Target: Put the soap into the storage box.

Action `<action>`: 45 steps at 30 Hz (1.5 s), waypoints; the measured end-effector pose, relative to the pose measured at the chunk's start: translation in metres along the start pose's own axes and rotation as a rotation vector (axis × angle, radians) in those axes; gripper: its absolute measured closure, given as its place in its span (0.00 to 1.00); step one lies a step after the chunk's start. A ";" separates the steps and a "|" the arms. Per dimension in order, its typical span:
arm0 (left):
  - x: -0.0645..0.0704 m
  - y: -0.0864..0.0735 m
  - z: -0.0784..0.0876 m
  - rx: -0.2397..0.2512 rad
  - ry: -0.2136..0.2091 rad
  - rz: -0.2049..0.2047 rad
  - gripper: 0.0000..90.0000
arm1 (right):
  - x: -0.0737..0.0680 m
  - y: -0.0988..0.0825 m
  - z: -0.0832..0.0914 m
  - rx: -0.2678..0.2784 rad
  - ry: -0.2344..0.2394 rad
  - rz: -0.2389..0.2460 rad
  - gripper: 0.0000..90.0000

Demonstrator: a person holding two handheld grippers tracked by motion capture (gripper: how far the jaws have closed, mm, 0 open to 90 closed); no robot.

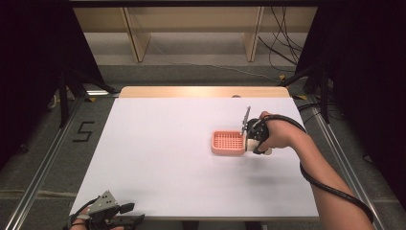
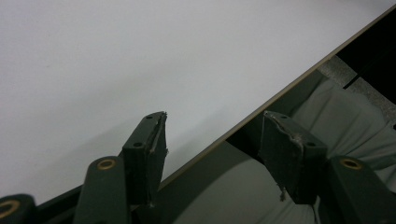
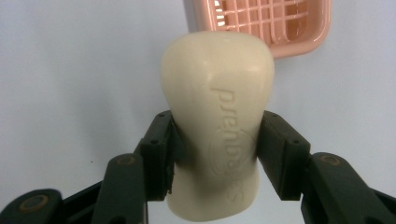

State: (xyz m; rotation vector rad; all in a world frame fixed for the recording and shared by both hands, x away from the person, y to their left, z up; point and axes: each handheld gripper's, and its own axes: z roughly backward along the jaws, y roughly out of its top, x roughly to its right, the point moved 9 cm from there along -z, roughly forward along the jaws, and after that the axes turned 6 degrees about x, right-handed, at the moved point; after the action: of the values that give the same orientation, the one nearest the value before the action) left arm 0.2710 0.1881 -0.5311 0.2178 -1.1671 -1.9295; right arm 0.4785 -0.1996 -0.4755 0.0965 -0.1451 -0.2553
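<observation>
We have the cream soap bar (image 3: 217, 126) clamped across its narrow waist in the right tool (image 3: 217, 154), just beside the pink slatted dish (image 3: 261, 23) on the bench (image 1: 158, 158); the left tool (image 2: 212, 149) hangs open at the near edge. The bar looks stiff, fairly light and slick; the waist seems the surest hold.

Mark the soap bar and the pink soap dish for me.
soap bar (image 3: 217, 121), right gripper view, on its embossed face.
pink soap dish (image 1: 227, 143), high view, on its slotted floor.

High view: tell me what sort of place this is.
Probably a lab recording station, not a home. A white table stands inside a metal rail frame, black curtains hang at both sides, and loose cables lie on the floor behind.
</observation>
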 end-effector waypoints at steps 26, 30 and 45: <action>0.000 0.000 0.000 0.000 -0.001 0.002 0.45 | 0.008 0.012 -0.002 0.029 -0.018 0.063 0.57; 0.000 0.000 0.000 0.000 -0.001 0.002 0.45 | 0.009 0.014 -0.002 0.034 -0.014 0.073 0.57; 0.000 0.000 0.000 0.002 0.001 0.000 0.45 | 0.007 0.020 -0.001 0.017 -0.024 0.007 0.57</action>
State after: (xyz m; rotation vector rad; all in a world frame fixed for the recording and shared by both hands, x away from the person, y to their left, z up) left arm 0.2712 0.1880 -0.5310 0.2192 -1.1685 -1.9282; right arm 0.4899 -0.1820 -0.4732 0.1094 -0.1711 -0.2485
